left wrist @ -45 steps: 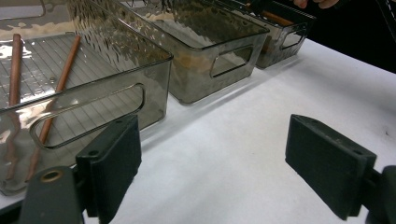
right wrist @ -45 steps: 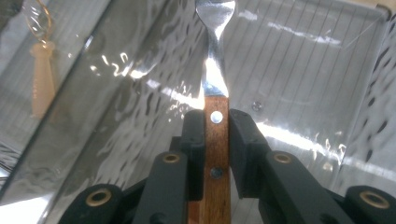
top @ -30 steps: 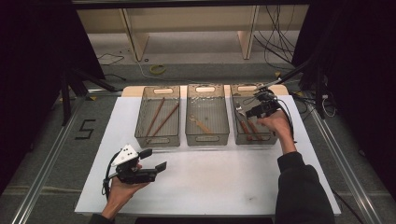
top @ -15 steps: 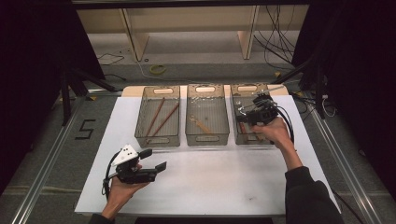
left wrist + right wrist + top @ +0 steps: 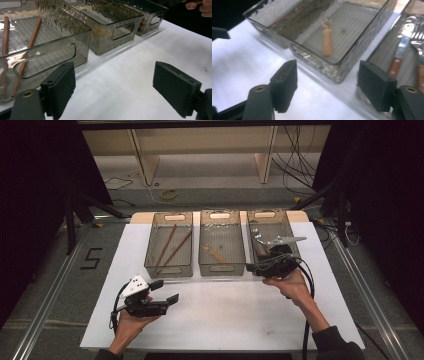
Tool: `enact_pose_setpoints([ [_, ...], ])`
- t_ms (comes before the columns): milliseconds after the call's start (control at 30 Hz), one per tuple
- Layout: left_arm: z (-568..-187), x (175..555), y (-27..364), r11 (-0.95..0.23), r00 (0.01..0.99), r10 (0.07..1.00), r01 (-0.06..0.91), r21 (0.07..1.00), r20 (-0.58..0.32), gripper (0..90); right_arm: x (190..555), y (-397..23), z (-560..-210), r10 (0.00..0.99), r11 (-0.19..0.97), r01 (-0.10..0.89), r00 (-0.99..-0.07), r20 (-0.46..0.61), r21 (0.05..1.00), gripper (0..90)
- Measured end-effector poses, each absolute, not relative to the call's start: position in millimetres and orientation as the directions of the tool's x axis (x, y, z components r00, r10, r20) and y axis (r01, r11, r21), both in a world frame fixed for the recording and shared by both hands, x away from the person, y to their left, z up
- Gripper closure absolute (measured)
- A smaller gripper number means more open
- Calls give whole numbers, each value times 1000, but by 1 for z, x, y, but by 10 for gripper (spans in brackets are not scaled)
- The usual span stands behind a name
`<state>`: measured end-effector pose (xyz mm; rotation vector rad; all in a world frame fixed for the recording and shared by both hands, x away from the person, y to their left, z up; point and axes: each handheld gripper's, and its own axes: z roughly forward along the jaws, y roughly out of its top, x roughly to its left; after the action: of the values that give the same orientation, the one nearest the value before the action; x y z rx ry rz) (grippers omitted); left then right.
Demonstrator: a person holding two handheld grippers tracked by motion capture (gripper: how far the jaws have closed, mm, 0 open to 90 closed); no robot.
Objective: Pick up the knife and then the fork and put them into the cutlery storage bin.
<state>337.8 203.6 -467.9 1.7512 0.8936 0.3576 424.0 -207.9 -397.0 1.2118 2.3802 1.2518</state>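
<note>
Three smoky clear bins stand in a row at the back of the white table (image 5: 225, 320). The left bin (image 5: 169, 270) holds two brown chopsticks (image 5: 170, 245) (image 5: 30, 42). A wooden spoon (image 5: 215, 253) (image 5: 326, 42) lies in the middle bin (image 5: 222, 268). The right bin (image 5: 292, 237) holds wood-handled knives (image 5: 398, 60). My right gripper (image 5: 256, 266) (image 5: 328, 83) hovers at the near end of the right bin, facing the middle bin; its jaws have just been opening and nothing is between them. My left gripper (image 5: 165, 291) (image 5: 115, 85) rests open over the table's front left, empty.
The table's front half is bare white surface. A wooden shelf frame (image 5: 145, 160) and loose cables (image 5: 300, 170) lie on the floor behind the table. Metal rails (image 5: 45, 295) run along both sides. The person's right hand (image 5: 200, 5) is at the far bin.
The right gripper has come back from over the far part of the right bin to its near end, and its jaws have spread wider. The left gripper has stayed put.
</note>
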Motion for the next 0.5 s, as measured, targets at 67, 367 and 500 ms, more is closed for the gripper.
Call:
enact_pose_setpoints([
  [67, -468, 338, 204, -132, 673, 716, 391, 911, -185, 177, 418, -207, -400, 729, 296, 571, -653, 206, 765, 317],
  [367, -468, 338, 203, -134, 675, 714, 391, 911, -185, 177, 393, -207, -412, 708, 250, 561, -662, 246, 789, 291],
  [500, -468, 338, 203, -134, 676, 713, 393, 910, -187, 177, 385, -208, -417, 703, 258, 544, -673, 231, 798, 281],
])
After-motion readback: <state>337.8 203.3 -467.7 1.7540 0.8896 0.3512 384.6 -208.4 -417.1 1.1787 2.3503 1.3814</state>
